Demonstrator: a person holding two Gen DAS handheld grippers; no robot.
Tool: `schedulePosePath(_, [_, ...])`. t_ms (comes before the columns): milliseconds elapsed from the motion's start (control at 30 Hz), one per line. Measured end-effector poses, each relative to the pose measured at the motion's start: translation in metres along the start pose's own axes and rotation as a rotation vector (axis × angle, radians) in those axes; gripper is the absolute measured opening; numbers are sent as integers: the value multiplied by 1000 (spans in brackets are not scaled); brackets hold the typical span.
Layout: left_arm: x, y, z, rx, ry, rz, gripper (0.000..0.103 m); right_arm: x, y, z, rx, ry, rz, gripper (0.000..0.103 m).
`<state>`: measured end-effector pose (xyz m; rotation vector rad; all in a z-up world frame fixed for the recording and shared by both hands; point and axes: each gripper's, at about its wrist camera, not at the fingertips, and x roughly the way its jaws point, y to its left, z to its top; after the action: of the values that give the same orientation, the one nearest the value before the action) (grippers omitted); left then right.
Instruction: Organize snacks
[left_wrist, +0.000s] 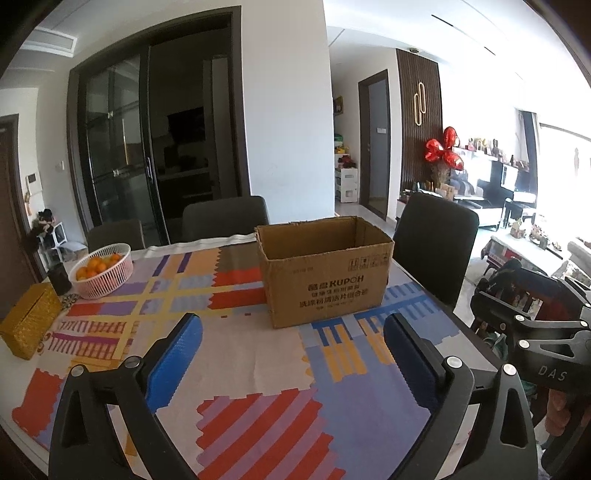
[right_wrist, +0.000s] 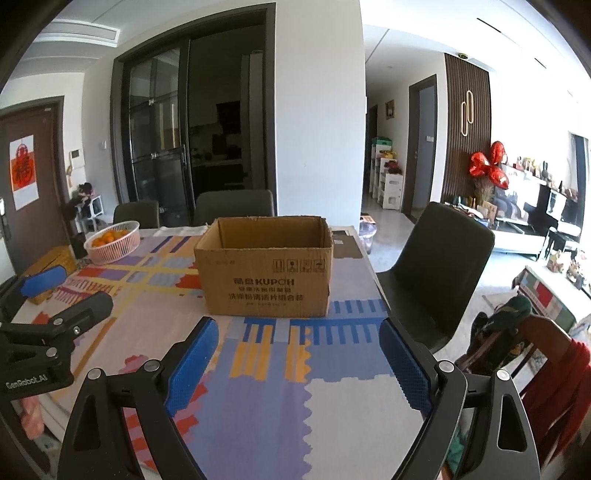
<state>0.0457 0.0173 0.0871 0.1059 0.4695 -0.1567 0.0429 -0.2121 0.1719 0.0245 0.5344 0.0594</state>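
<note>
blue-padded fingers of the left claw (left_wrist: 291, 354) stood spread wide over the patterned cloth (left_wrist: 236, 354), nothing between them. beside it the right claw (right_wrist: 297, 358) hung the same way, released and empty, its fingers apart above the blue and yellow stripes of the bench (right_wrist: 354, 398). from the right wrist view the left claw showed at the left edge, its two fingers parted.

just beyond both claws sat the cardboard box (left_wrist: 325, 273), upright on the cloth with its top open and printed lettering on the near side; what lay inside could not be made out. farther left on the bench stood a pink basket of oranges (left_wrist: 101, 271), with a gold woven box (left_wrist: 29, 325) and a small dark cup (left_wrist: 59, 277) near it. dark chairs (left_wrist: 436, 243) ringed the far and right edges, and red heart balloons (left_wrist: 445, 147) hung in the room behind.
</note>
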Motion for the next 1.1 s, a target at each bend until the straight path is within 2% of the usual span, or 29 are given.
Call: schedulePosePath(1100, [0, 5, 0, -16, 13, 9, 103, -6, 3, 3, -8, -15, -6, 89])
